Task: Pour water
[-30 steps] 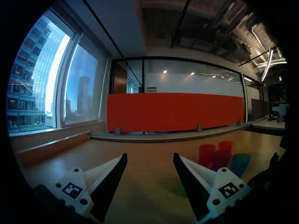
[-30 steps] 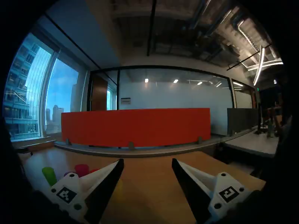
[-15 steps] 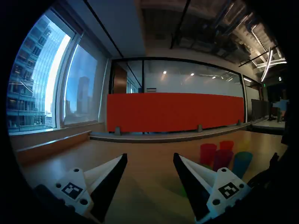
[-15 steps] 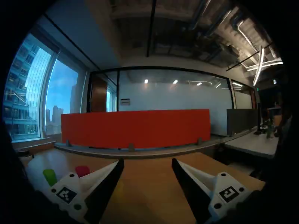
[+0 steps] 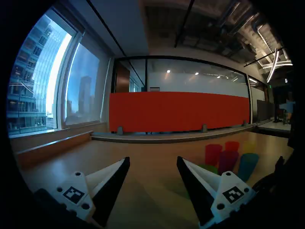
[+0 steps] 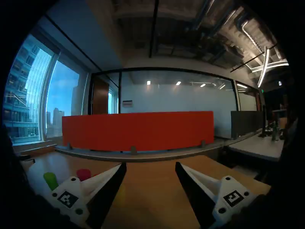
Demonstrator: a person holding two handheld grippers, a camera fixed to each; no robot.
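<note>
Wooden table (image 5: 152, 168), orange partition (image 6: 137, 129), glass wall behind — tall windows (image 5: 34, 84) showing towers.

In the left gripper view, the cluster of translucent coloured plastic cups (image 5: 228, 157) and the long red partition panel (image 5: 177, 112) sit slightly higher than a second ago, and a green cup rim (image 5: 207, 168) shows more clearly. In the right gripper view, two cups have slipped behind a finger of the right tool (image 6: 150, 164).
</note>
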